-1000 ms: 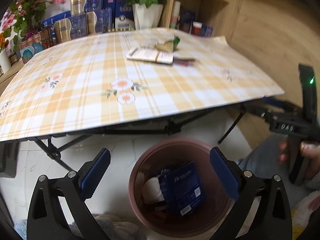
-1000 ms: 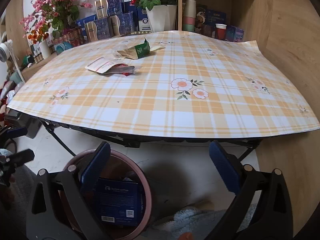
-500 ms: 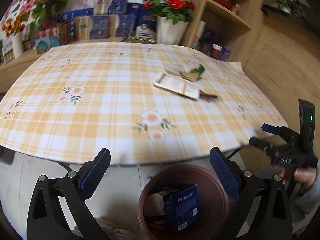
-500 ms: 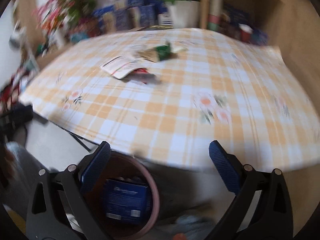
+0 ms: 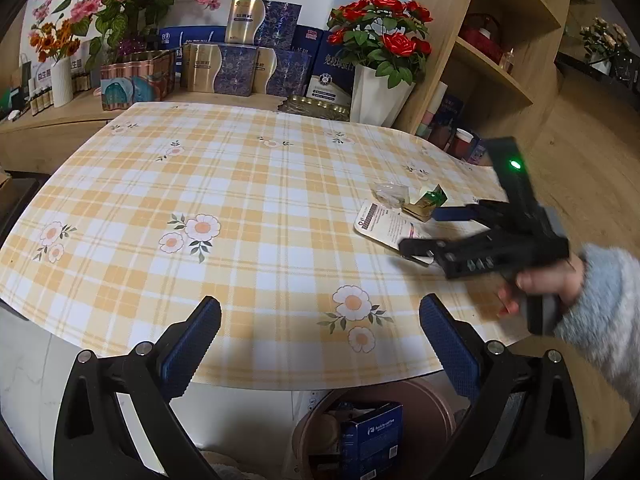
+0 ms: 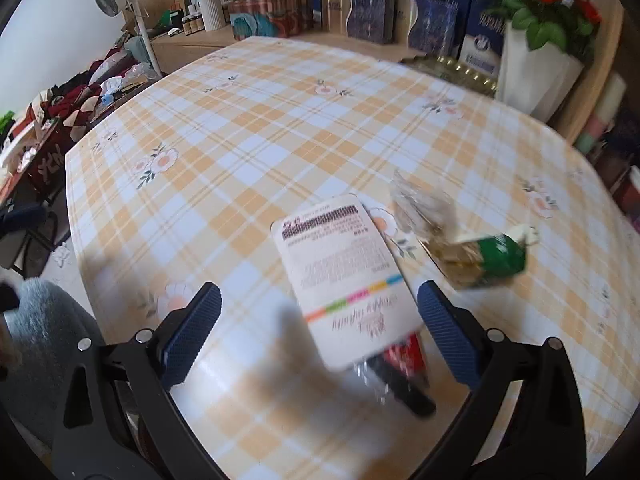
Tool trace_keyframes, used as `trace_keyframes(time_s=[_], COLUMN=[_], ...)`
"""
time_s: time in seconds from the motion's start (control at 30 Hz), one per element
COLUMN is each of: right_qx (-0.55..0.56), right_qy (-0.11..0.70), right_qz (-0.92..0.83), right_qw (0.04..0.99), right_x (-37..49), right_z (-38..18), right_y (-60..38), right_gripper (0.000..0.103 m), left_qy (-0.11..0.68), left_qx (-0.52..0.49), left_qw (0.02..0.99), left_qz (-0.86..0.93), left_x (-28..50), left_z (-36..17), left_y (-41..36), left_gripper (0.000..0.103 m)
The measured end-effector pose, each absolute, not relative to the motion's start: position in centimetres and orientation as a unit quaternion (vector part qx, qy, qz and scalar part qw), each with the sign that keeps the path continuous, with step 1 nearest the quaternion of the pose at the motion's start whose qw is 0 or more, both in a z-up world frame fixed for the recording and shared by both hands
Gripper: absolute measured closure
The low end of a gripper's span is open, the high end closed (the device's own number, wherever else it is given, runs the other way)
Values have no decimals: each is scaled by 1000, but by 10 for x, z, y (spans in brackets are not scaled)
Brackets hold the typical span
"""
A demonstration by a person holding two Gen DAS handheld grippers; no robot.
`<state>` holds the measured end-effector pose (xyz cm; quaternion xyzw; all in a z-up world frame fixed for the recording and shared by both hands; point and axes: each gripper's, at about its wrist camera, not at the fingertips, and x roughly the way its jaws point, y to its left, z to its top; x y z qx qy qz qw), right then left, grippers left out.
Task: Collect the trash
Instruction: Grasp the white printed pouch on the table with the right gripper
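A white printed card package [image 6: 344, 280] lies on the checked tablecloth [image 6: 280, 152], with a red and black item [image 6: 404, 368] under its near end. A green and gold wrapper [image 6: 484, 256] and a crumpled clear wrapper [image 6: 420, 204] lie just beyond it. My right gripper [image 6: 318, 332] is open, its fingers on either side of the card's near end, above the table. In the left wrist view the card [image 5: 384, 224] lies under the right gripper [image 5: 416, 228]. My left gripper [image 5: 320, 350] is open and empty over the table's near edge, above a brown bin [image 5: 432, 400] holding a blue box [image 5: 372, 436].
Flower pots, a white vase of red roses [image 5: 380, 92] and gift boxes [image 5: 240, 60] stand behind the table. A wooden shelf unit [image 5: 500, 60] is at the right. A cluttered side area with a fan [image 6: 116, 0] is at the left.
Both grippers rose from near the bin below the table to above the tabletop. The right gripper moved forward over the trash, and its open fingers now straddle the white card.
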<state>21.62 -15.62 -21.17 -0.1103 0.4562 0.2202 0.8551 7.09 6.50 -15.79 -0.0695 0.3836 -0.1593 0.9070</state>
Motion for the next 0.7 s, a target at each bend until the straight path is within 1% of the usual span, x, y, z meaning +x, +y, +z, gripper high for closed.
trace_keyframes(time_s=[0.3, 0.33, 0.37, 0.4, 0.43, 0.5, 0.6, 0.7], right_qx=[-138, -138, -140, -140, -137, -110, -76, -11], right_qy=[515, 513, 508, 505, 500, 493, 463, 425], right_qz=[214, 216, 218, 217, 218, 231, 242, 243], right_qw=[818, 819, 822, 823, 827, 832, 849, 872], right_x=[262, 263, 262, 261, 261, 259, 248, 234], right_z=[-245, -246, -246, -244, -241, -233, -214, -191], right_y=[-145, -146, -147, -148, -149, -156, -167, -190], right_gripper=[6, 8, 14, 29, 33, 35, 36, 36], left_qy=[387, 388, 390, 392, 395, 398, 402, 406], left_qx=[-73, -76, -77, -77, -77, -75, -71, -71], left_qw=[906, 905, 905, 904, 902, 901, 899, 896], left_qz=[-154, -154, -154, -154, -155, -155, -157, -164], left_x=[77, 79, 81, 82, 84, 87, 93, 101], left_z=[-168, -170, -171, -172, -174, -177, -179, -179], left_y=[81, 82, 82, 82, 81, 79, 76, 70], left_gripper=[6, 7, 10, 13, 14, 17, 22, 24])
